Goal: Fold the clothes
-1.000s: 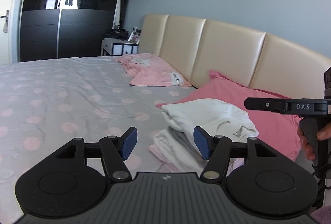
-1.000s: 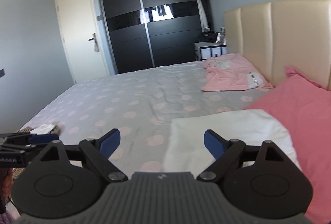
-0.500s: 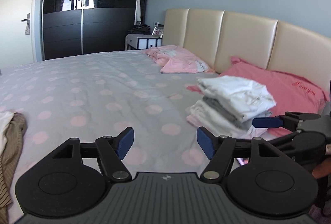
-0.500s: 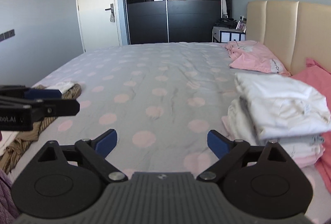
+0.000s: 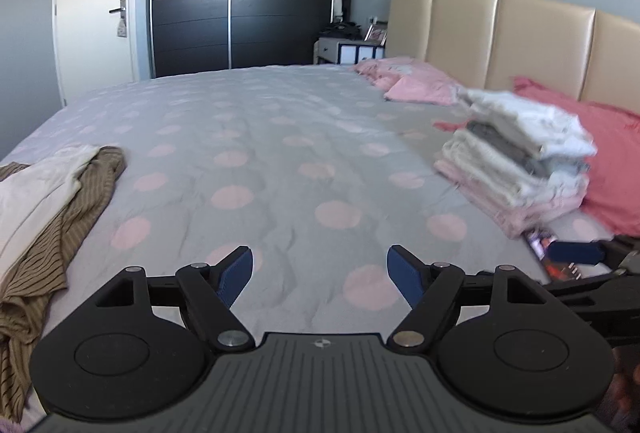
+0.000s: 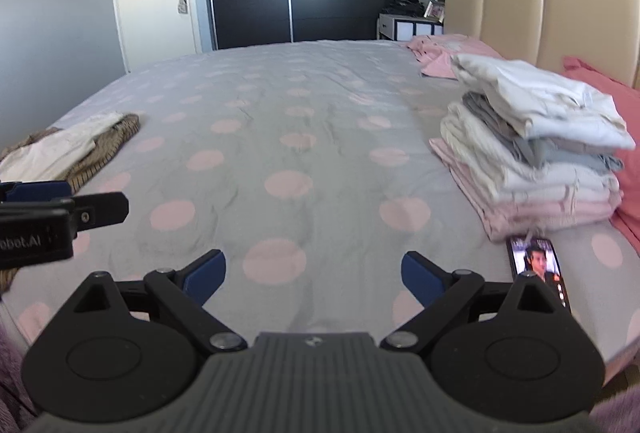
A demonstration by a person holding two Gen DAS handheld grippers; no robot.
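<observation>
Right wrist view — phone (image 6: 538, 269) beside folded stack (image 6: 532, 149), unfolded clothes (image 6: 68, 149) well apart.

folded stack (image 6: 532, 137), phone (image 6: 538, 265), open claw (image 6: 314, 275)

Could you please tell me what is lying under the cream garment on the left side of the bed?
A brown striped garment lies under the cream garment, showing along its right edge and below it. How far it runs underneath, and whether anything else lies there, is covered.

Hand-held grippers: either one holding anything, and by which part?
Nothing held. The left hand-held gripper is opening over bare bedspread; the right hand-held gripper is open, empty.
</observation>
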